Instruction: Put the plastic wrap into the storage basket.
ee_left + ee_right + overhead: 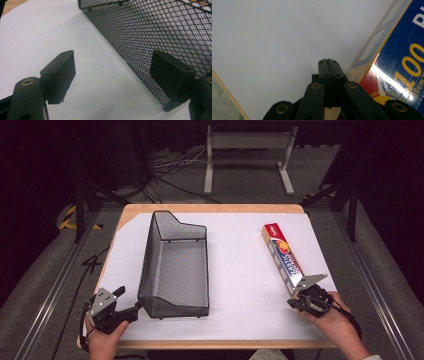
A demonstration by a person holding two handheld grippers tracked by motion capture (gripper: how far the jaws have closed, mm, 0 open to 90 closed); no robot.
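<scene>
Right claw pressed together beside plastic-wrap box; left claw spread by mesh basket.

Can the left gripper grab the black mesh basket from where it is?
Probably yes. The left gripper is open, right beside the mesh basket, at its near corner, and nothing lies between them on the white sheet.
</scene>
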